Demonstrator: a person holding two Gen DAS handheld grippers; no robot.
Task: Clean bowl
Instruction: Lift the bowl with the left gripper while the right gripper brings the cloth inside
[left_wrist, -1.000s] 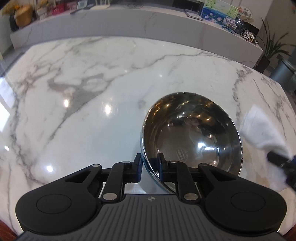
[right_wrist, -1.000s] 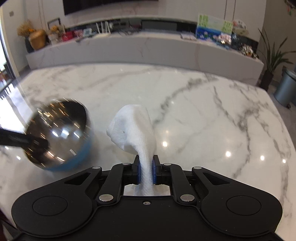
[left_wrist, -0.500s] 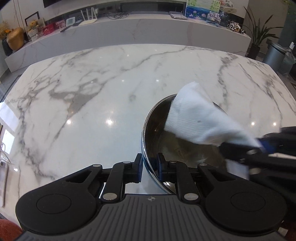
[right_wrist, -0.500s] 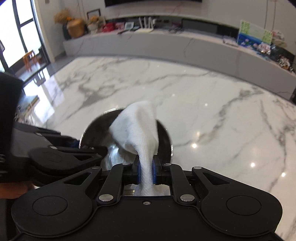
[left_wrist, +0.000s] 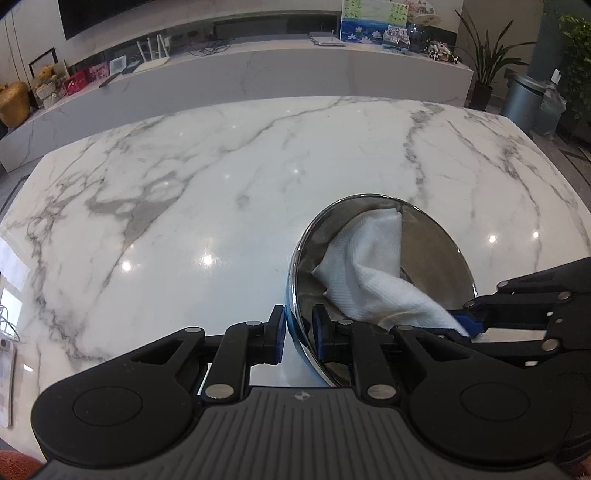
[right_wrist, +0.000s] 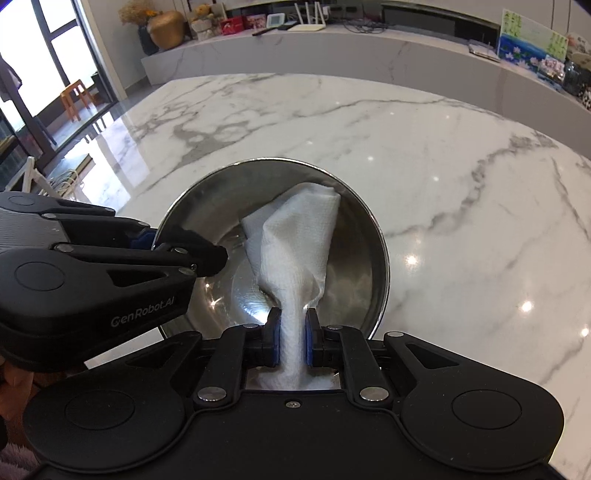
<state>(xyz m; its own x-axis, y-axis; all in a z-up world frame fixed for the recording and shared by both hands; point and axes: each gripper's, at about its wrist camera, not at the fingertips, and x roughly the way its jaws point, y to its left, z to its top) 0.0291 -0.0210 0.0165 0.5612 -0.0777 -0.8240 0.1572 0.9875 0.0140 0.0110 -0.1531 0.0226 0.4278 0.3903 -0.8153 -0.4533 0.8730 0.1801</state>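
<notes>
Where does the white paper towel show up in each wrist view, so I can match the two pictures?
Left wrist view: the paper towel lies right of centre, inside the steel bowl, entering from the right.
Right wrist view: the towel stands at centre, rising from the right gripper into the bowl.
Shared landmark: the flower picture on the back counter.

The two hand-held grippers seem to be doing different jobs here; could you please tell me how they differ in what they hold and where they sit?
The left hand-held gripper clamps the steel bowl by its rim, one finger inside and one outside; the right hand-held gripper pinches a white paper towel.

The left one sits at the bowl's edge; the right one reaches over the rim, pressing the towel against the inner wall.

Both are black with blue pads, and both are shut.
</notes>
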